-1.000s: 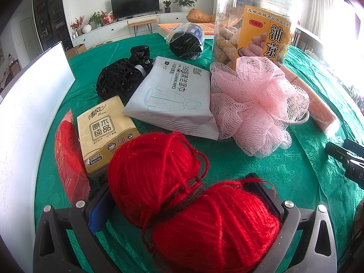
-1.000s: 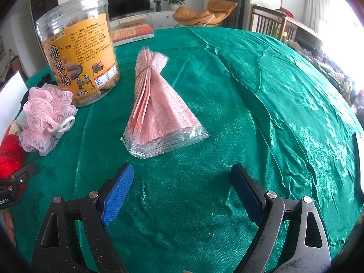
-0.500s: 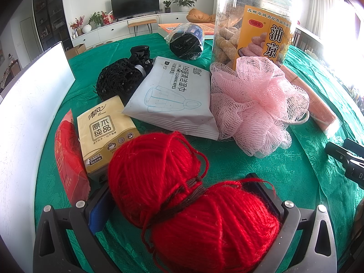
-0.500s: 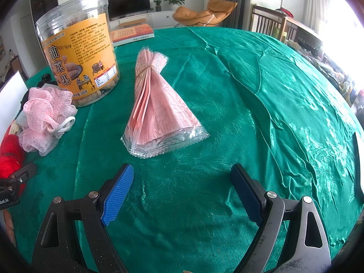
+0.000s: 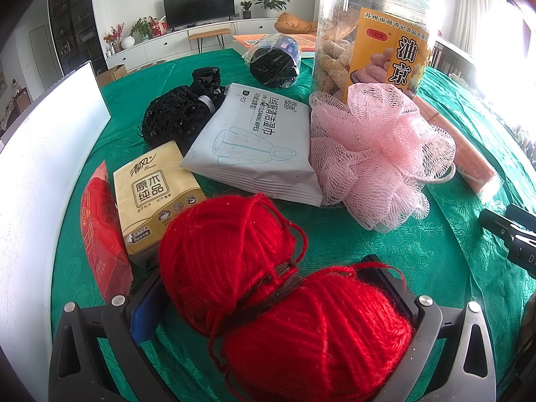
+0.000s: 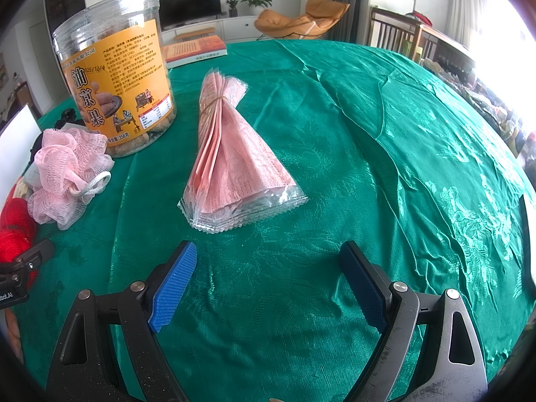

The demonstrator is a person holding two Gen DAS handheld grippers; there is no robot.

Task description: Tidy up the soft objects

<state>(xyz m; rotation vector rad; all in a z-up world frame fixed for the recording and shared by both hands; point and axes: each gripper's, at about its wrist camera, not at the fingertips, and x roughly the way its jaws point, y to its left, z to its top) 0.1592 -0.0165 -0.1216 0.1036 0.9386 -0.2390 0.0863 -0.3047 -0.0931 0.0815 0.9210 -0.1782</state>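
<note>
You're mid-carry, as I read it: your left gripper (image 5: 271, 305) is clamped on the red yarn (image 5: 281, 298), a double ball tied at the waist, filling the left wrist view from 5 to 8 o'clock. The green tablecloth (image 6: 385, 140) shows beyond it. The next move calls for choosing a spot among the soft things and lowering the yarn before you let the jaws part (where the soft pile is meant to go, I can't tell from here).

Your right gripper (image 6: 268, 278) stands apart and empty over bare cloth, with the bundle of pink sachets (image 6: 231, 160) just ahead at 12 o'clock.

Counting, largest down: one white panel (image 5: 43, 154) at 9 o'clock, one snack jar (image 5: 372, 37) at 1 o'clock, one pink bath pouf (image 5: 378, 154), one wipes pack (image 5: 258, 137), one black mesh item (image 5: 174, 117), one wrapped black roll (image 5: 274, 60), one tissue pack (image 5: 154, 194), one red packet (image 5: 100, 238).
</note>
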